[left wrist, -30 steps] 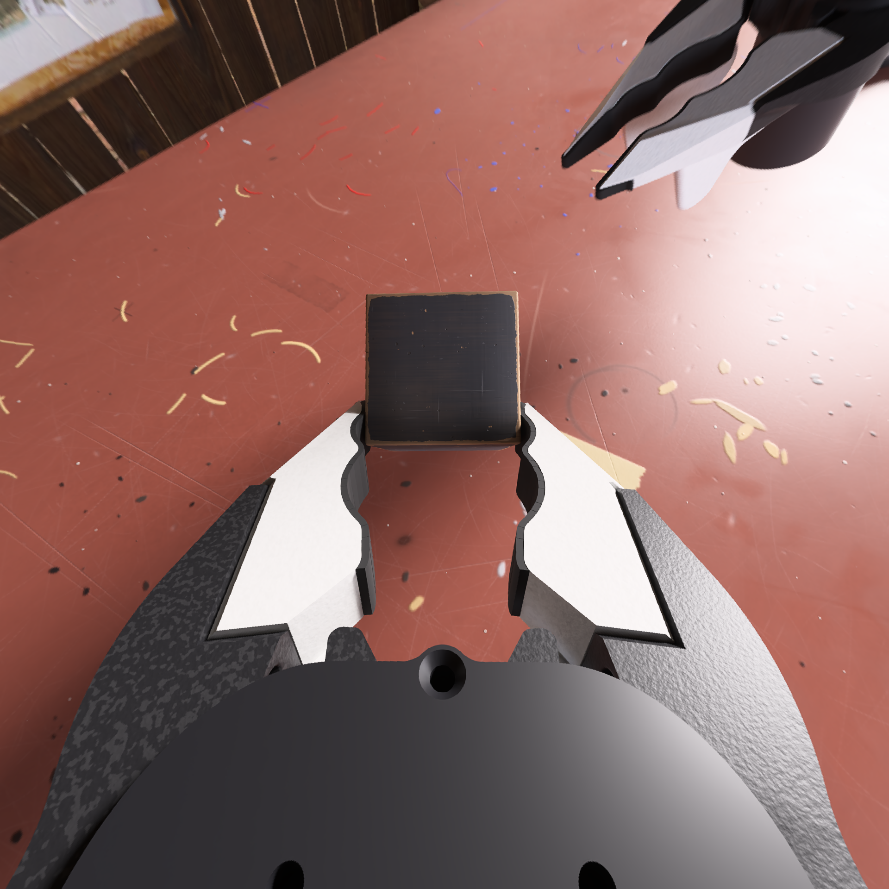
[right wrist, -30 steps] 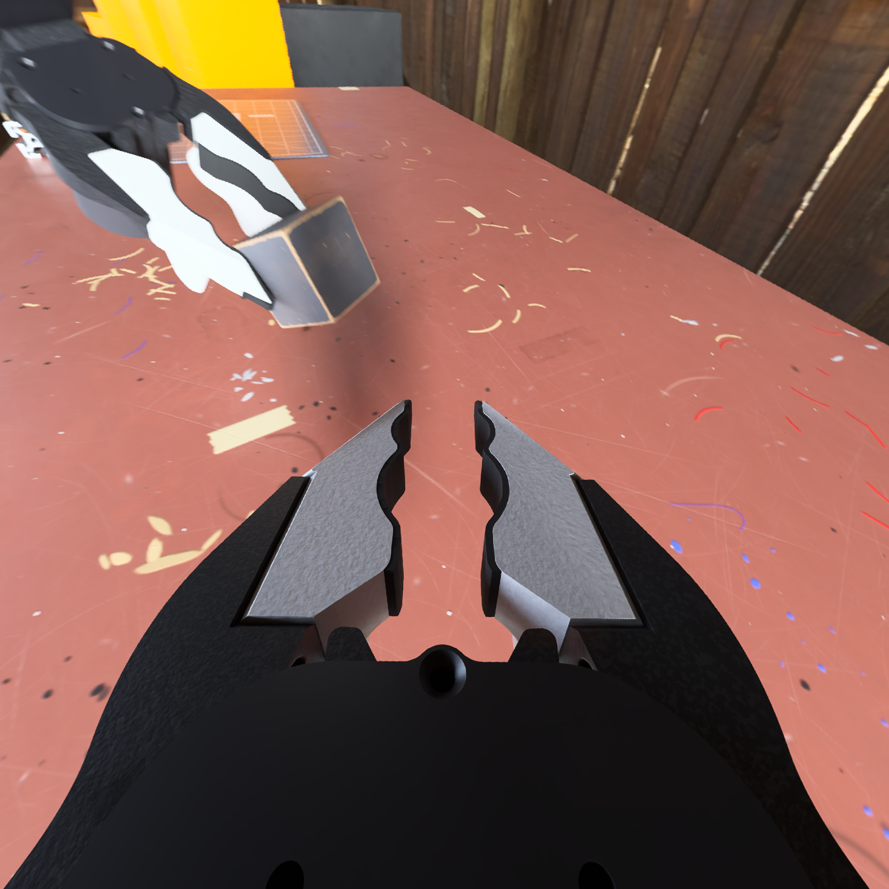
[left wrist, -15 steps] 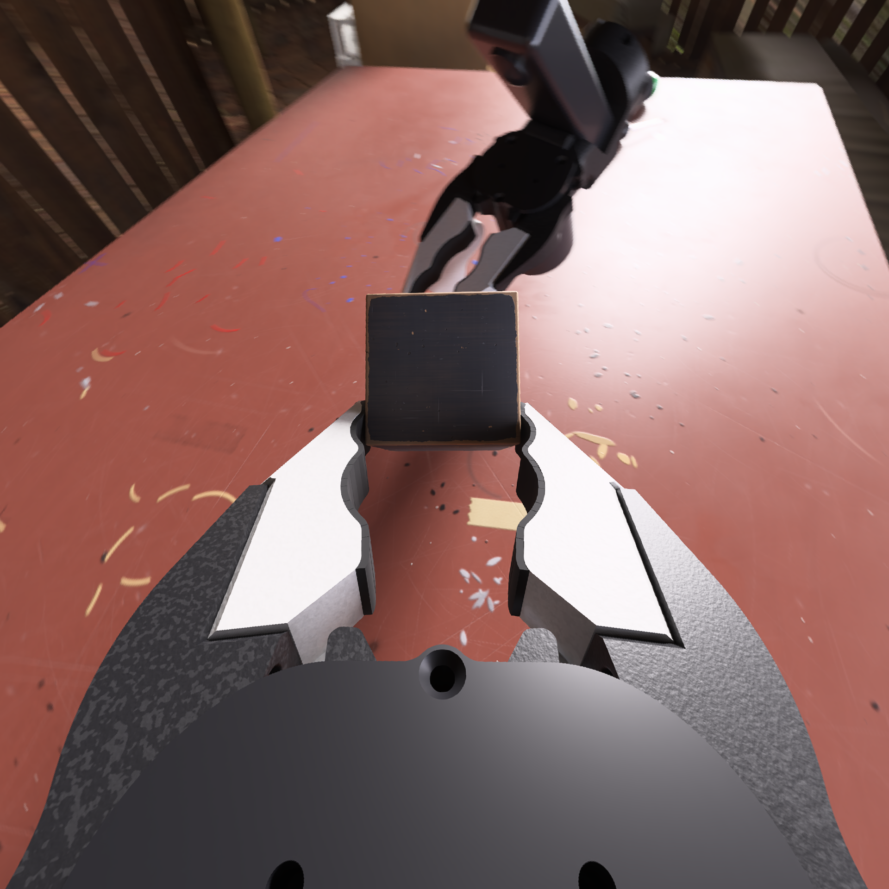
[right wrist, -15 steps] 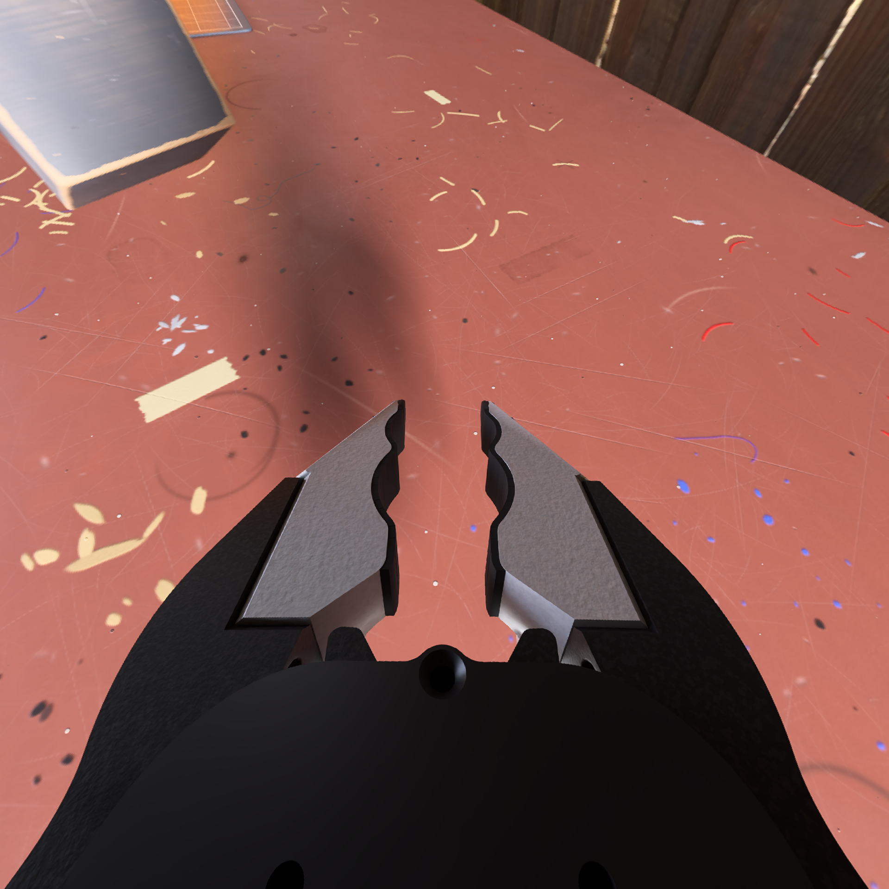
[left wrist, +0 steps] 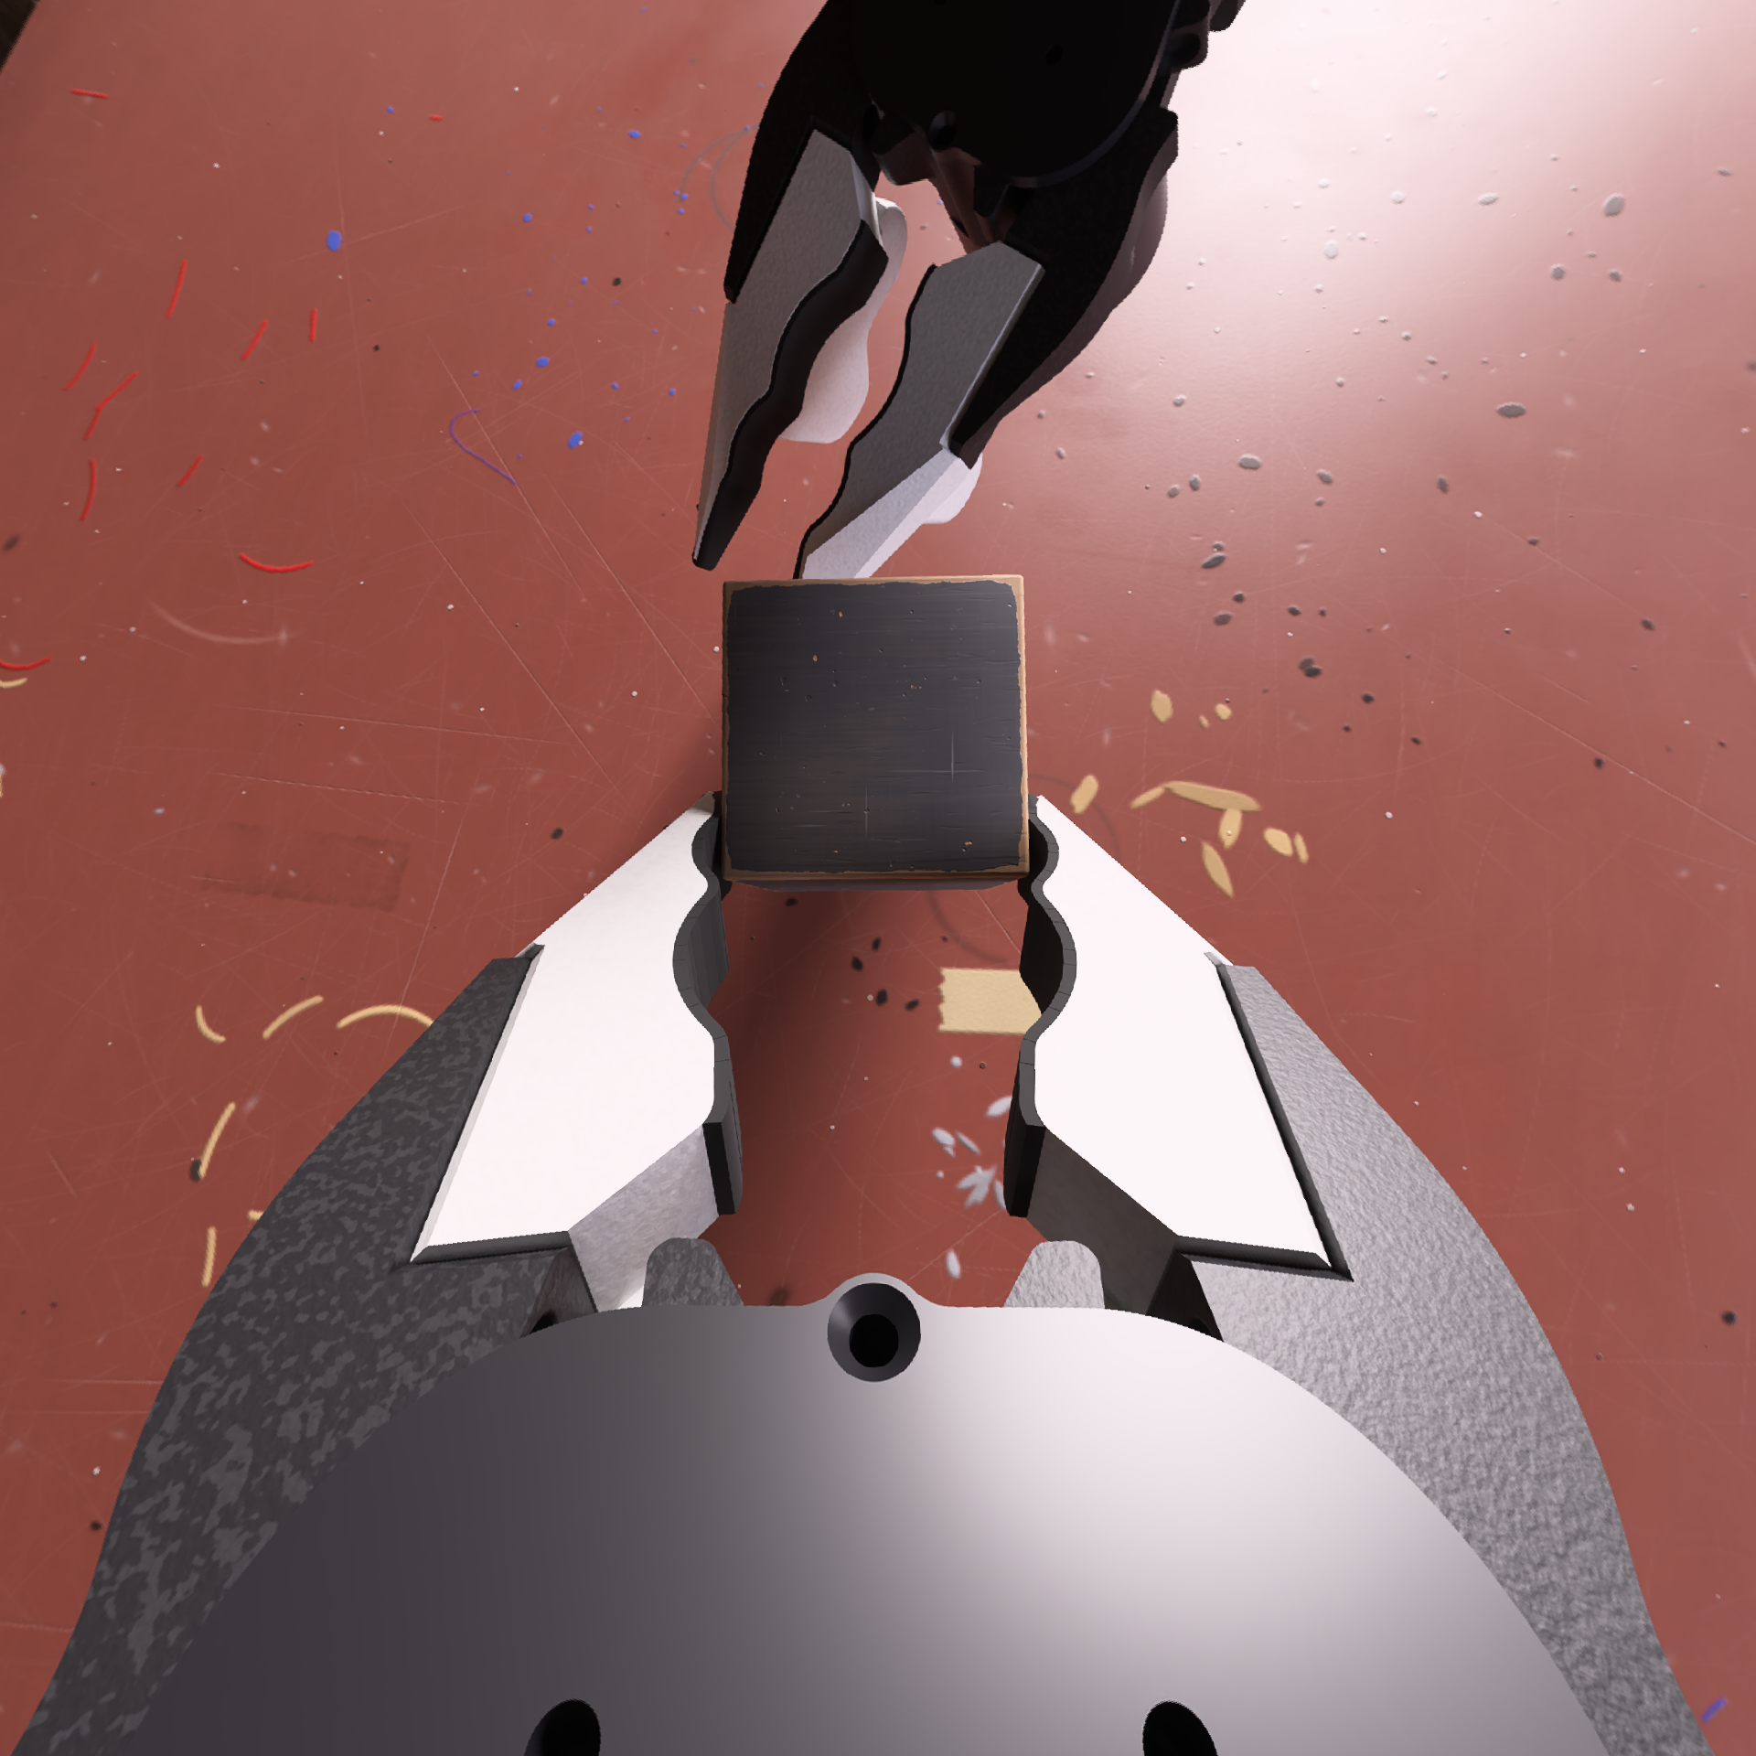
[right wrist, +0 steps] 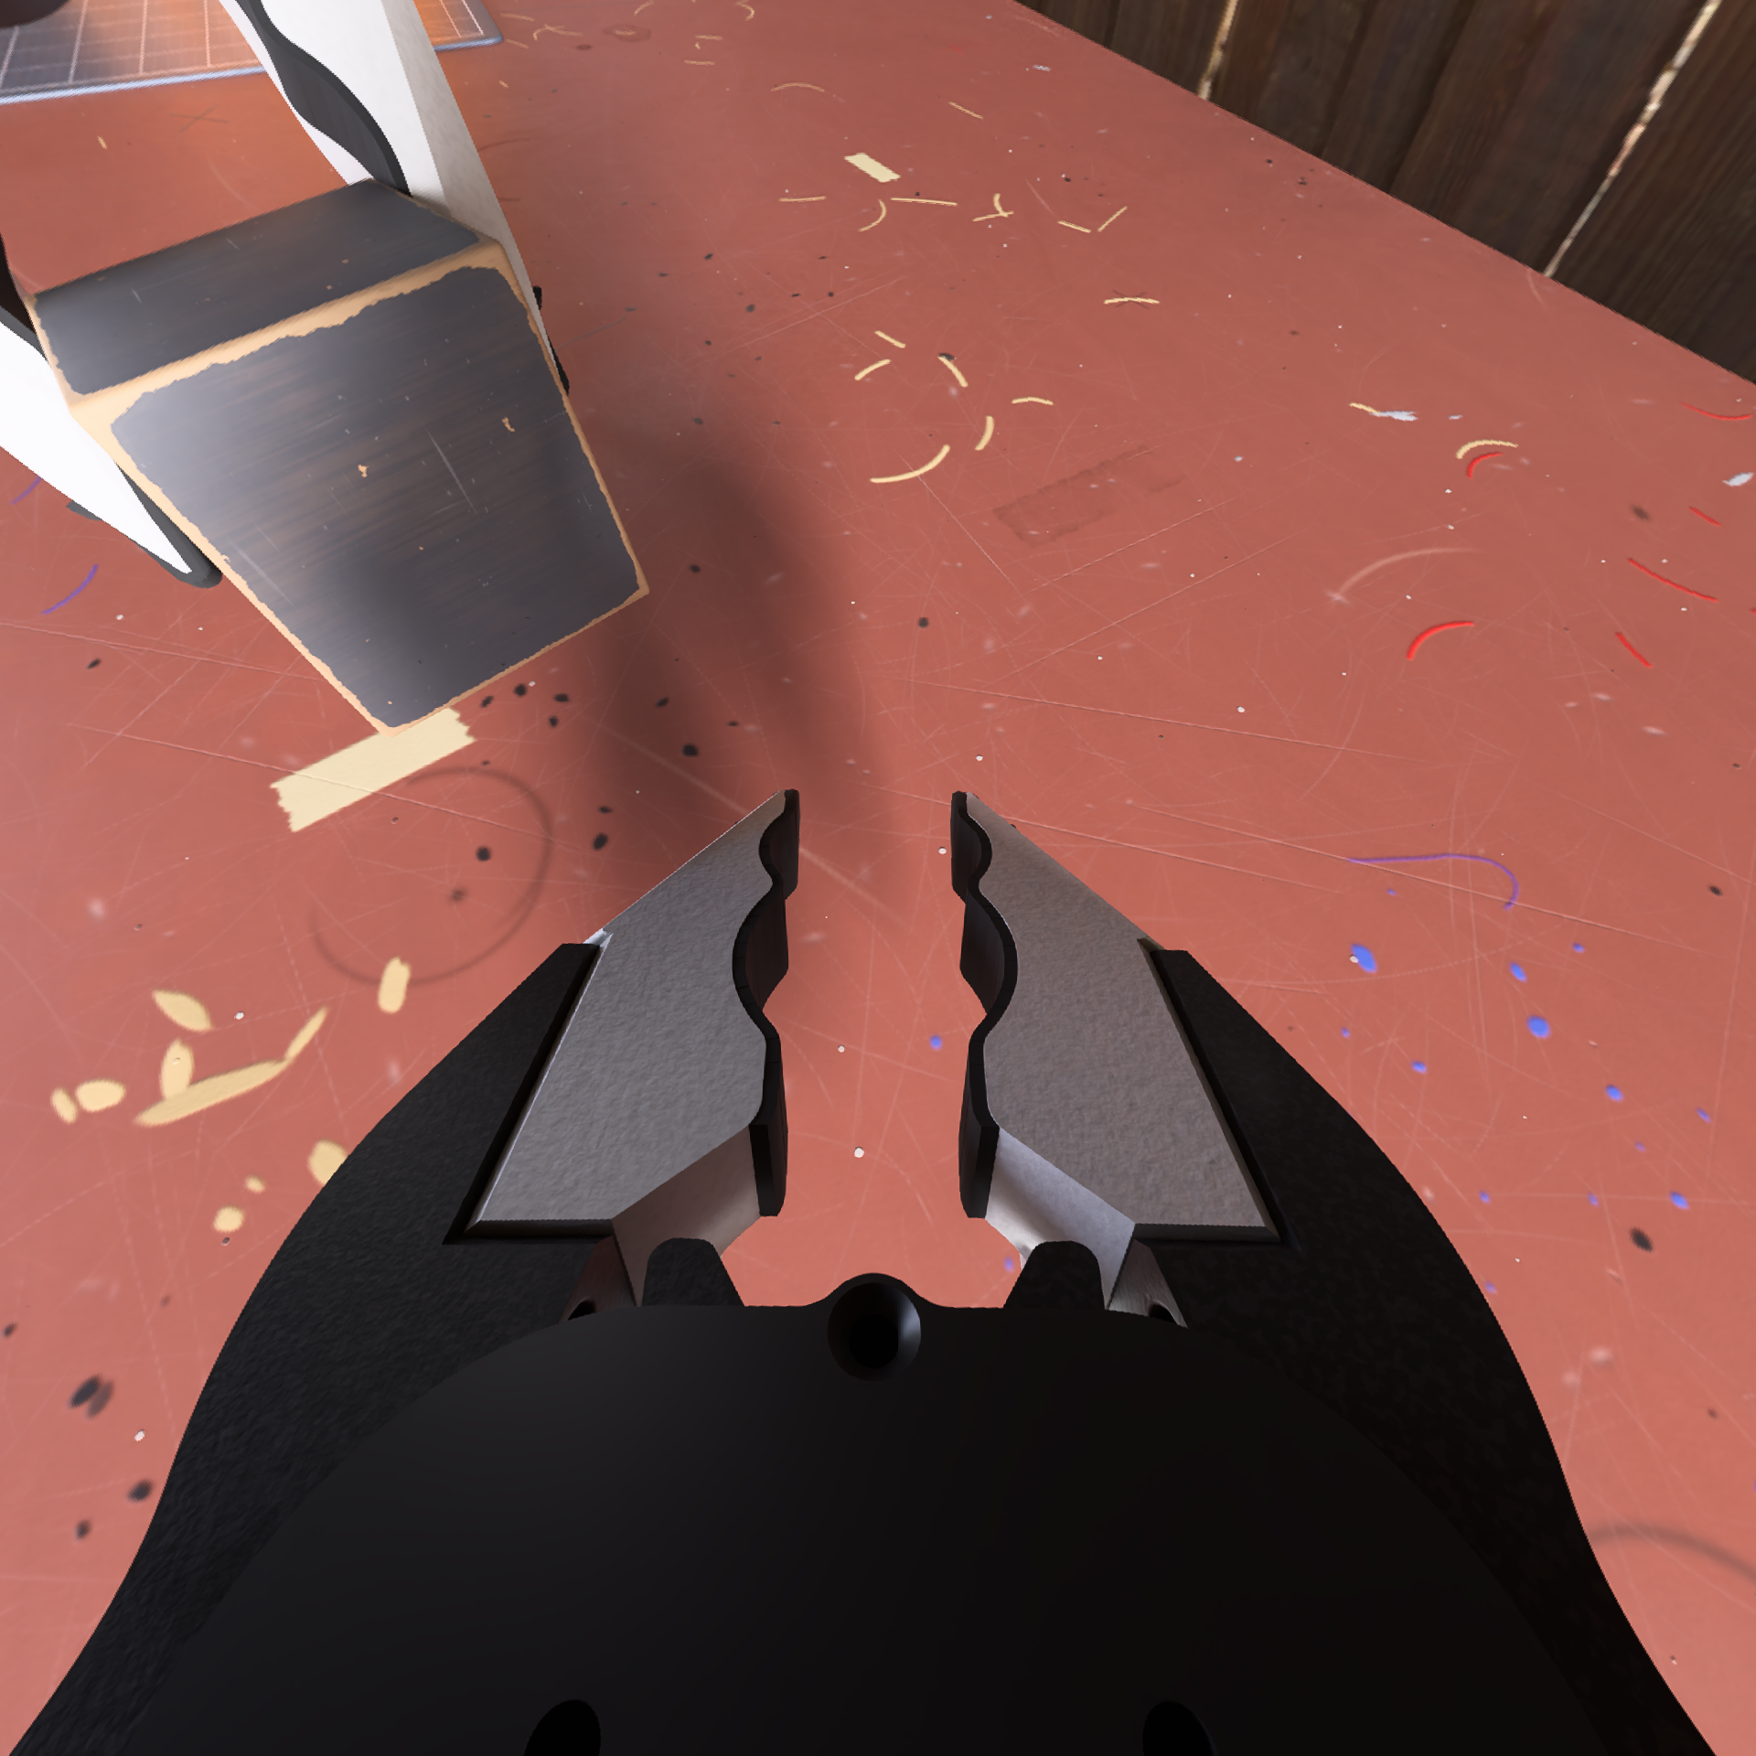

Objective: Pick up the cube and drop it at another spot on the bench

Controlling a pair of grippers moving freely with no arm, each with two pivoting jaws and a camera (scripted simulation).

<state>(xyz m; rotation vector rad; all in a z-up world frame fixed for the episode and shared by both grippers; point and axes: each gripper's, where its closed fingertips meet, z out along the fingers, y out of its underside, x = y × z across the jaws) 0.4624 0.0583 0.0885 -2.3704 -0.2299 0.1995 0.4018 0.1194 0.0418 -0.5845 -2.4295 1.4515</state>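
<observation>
A dark cube point(left wrist: 872, 727) with worn tan edges is clamped between the tips of my left gripper point(left wrist: 872, 836), held above the red bench point(left wrist: 380, 713). The cube also shows in the right wrist view point(right wrist: 361, 475) at the upper left, with the left gripper's white fingers point(right wrist: 428, 114) on either side of it. My right gripper point(right wrist: 874, 817) is open and empty, low over the bench, with a gap between its grey fingers. It shows in the left wrist view point(left wrist: 760, 556) just beyond the cube, pointing toward it.
A strip of tan tape point(right wrist: 371, 770) lies on the bench under the cube. Wood shavings point(right wrist: 190, 1074) and paint flecks are scattered about. A dark plank wall point(right wrist: 1520, 114) runs along the bench's far edge. A gridded mat point(right wrist: 143, 47) lies at the top left.
My left gripper has tilted down over the bench, still holding the cube. The cube and the right gripper have come closer together. The right gripper's fingers stay apart.
</observation>
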